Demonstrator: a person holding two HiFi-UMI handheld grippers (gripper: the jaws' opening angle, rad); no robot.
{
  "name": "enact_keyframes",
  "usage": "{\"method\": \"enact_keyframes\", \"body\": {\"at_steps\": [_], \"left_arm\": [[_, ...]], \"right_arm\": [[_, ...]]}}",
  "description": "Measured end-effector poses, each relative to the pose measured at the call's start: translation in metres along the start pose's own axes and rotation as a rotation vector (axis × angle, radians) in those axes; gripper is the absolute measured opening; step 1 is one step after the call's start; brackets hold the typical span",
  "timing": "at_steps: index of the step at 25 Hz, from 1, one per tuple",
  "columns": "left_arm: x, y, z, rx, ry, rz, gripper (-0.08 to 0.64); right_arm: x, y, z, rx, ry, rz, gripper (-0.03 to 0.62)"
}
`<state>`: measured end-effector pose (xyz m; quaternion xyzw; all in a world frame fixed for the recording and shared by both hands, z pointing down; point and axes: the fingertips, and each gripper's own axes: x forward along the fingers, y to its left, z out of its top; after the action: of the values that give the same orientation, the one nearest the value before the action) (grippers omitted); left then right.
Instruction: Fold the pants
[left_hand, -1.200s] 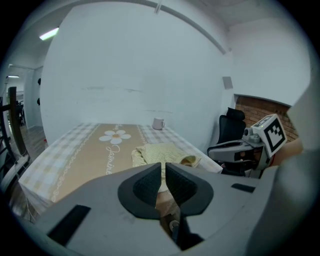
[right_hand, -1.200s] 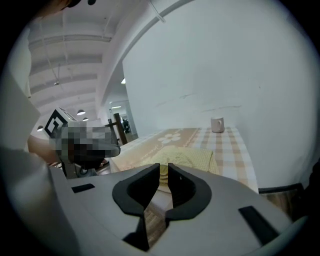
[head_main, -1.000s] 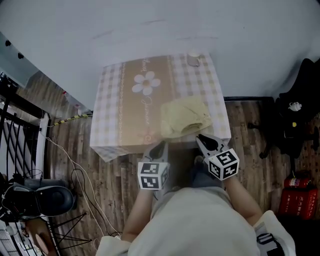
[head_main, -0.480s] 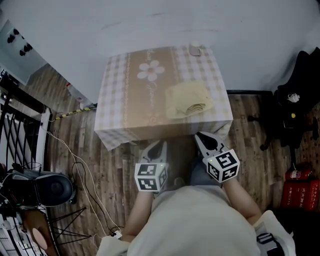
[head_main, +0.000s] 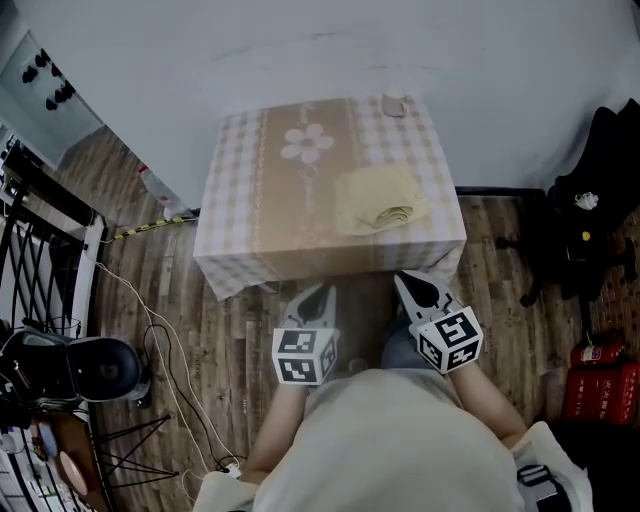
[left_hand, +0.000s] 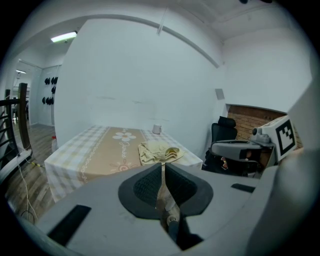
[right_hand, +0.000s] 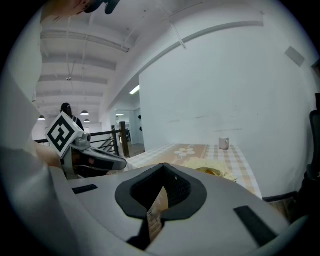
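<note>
The pale yellow pants lie folded in a small pile on the right half of the checked tablecloth table, also seen as the pants and the pants. My left gripper and right gripper hang side by side over the wooden floor, just short of the table's near edge, apart from the cloth. Both have their jaws together with nothing between them. In the left gripper view its own jaws point at the table; the right gripper's own jaws do the same.
A white cup stands at the table's far right corner by the wall. A black office chair and red fire extinguishers are at the right. A black railing, cables and a dark round object are at the left.
Both grippers have drawn back from the table's front edge toward the person. The folded pants stay where they lay.
</note>
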<state>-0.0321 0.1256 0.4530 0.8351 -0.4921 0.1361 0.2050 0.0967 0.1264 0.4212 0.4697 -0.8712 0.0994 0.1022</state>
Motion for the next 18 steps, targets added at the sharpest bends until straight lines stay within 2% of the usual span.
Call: {"method": "enact_keyframes", "body": {"at_steps": [18], "left_arm": [[0.0013, -0.0041, -0.0032, 0.006, 0.011, -0.016, 0.023]], "right_arm": [[-0.0037, -0.0019, 0.0068, -0.007, -0.021, -0.010, 0.000]]}}
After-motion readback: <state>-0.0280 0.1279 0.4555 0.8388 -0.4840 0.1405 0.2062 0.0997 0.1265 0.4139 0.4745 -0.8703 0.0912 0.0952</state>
